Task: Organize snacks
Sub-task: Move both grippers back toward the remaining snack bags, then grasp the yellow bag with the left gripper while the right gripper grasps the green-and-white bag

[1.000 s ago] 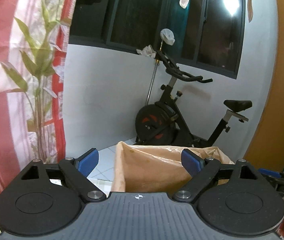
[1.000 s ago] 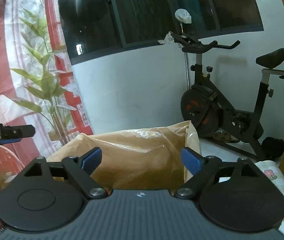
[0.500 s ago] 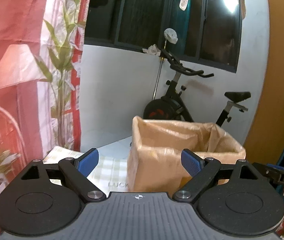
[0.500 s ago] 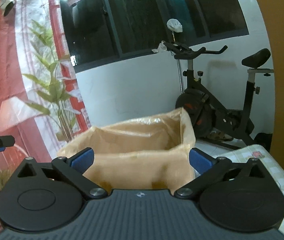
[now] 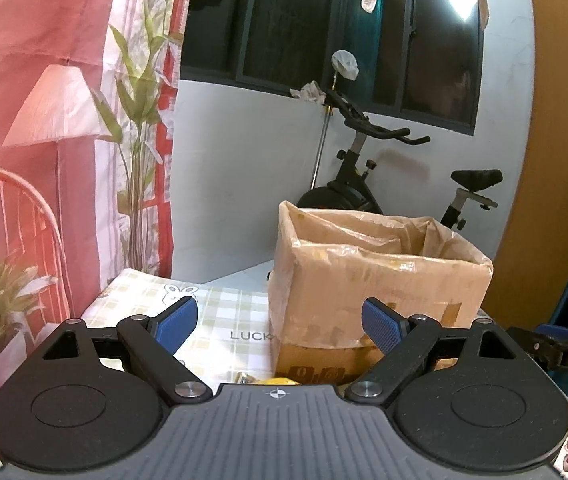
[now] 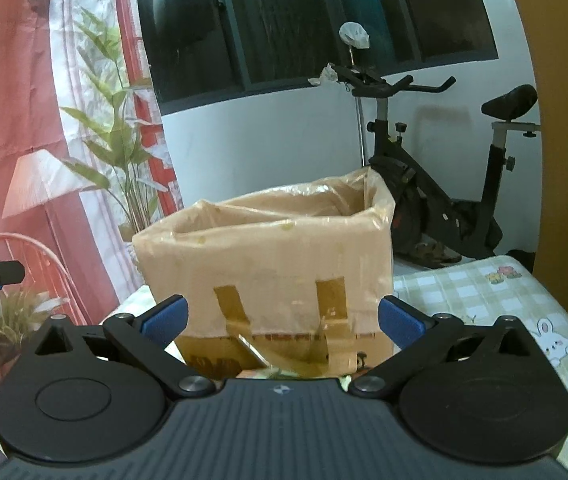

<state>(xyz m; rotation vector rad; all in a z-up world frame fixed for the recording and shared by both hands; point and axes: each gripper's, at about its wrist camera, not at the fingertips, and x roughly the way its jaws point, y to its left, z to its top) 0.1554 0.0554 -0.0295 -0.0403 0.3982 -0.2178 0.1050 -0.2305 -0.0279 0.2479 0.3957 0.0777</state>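
Box stands on the checked cloth, open top up, lined with clear plastic, taped on the near face. Nothing of its contents shows from either view.

Right gripper: jaws spread wide, nothing between the pads. Box lies dead ahead, near face square to it, filling the gap between the fingers.

Left gripper: also released, empty. Box sits ahead and to its right, seen corner-on; bare cloth ahead-left.

A yellow snack shows just past the left gripper's body, before the box's foot, mostly hidden.

Judgement: the left gripper is nearer the snack; it lies below and short of the pads.
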